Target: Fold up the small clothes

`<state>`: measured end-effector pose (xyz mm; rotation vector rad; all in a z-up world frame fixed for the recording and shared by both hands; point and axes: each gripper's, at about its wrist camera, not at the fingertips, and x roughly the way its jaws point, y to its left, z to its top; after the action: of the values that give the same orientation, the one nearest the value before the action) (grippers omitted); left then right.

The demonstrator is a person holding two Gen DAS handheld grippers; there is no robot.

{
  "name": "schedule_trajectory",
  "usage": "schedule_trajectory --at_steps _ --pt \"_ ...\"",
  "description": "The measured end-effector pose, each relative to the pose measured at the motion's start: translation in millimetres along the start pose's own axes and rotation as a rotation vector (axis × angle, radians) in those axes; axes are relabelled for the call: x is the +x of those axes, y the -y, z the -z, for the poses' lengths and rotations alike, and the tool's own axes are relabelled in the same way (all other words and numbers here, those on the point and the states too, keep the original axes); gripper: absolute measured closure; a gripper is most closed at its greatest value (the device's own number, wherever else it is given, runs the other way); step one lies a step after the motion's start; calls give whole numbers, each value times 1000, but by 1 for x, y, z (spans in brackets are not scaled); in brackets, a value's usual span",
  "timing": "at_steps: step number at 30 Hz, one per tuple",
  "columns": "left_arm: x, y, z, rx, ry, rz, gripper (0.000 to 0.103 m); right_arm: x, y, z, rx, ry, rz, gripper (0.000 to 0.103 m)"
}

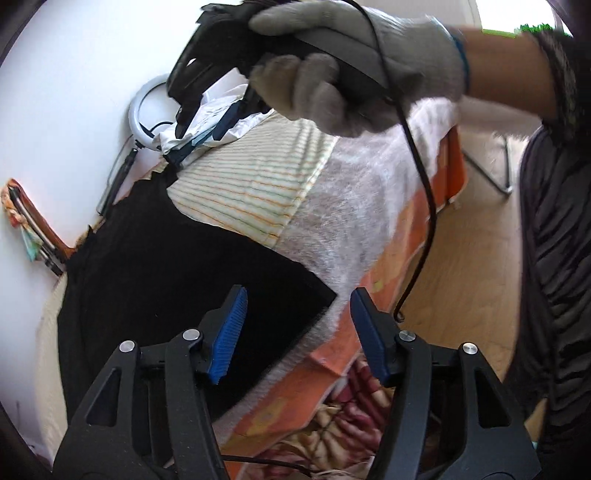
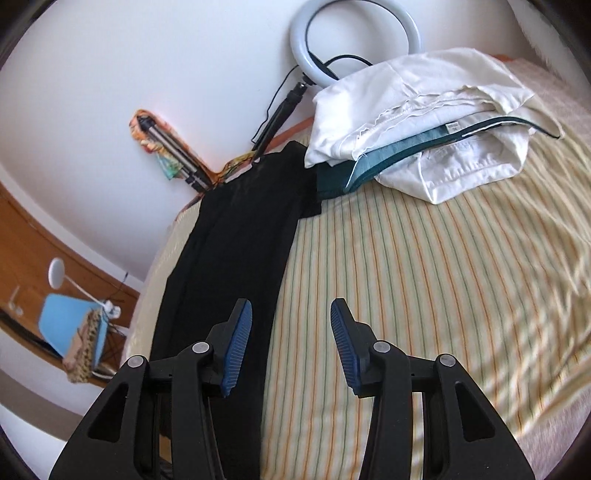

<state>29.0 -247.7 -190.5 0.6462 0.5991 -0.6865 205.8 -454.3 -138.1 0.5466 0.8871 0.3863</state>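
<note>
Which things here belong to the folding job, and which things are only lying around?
For the job:
- black garment, spread flat on the striped sheet
- pile of white clothes
- left gripper, open
- right gripper, open

Lying about:
- ring light
- blue chair
- white lamp

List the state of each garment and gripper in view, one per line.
Black garment: spread out long and flat on the striped sheet, not yet folded.
White and teal clothes pile: folded, stacked by the ring light.
Ring light: unlit, leaning at the wall.
Left gripper: open, nothing between its pads, over the black garment's corner.
Right gripper: open, empty.
</note>
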Motion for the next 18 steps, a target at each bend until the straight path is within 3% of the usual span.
schedule_trajectory --at_steps 2,4,5,6,12,18 --pt "7 -1 -1 0 -8 -27 45 10 2 -7 13 -7 -6 60" --pt "8 -7 -1 -33 -7 -16 67 23 4 -15 32 -16 -5 60" --pt "7 -13 -1 -73 -9 10 86 30 4 -18 41 -20 -4 60" --pt "6 -19 -2 -105 -2 28 94 37 5 -22 55 -22 -5 60" --pt "-14 -57 -6 -322 53 152 100 78 5 -46 123 -34 -10 60" --pt "-29 -80 -3 -431 84 207 100 115 10 -63 212 -25 22 60"
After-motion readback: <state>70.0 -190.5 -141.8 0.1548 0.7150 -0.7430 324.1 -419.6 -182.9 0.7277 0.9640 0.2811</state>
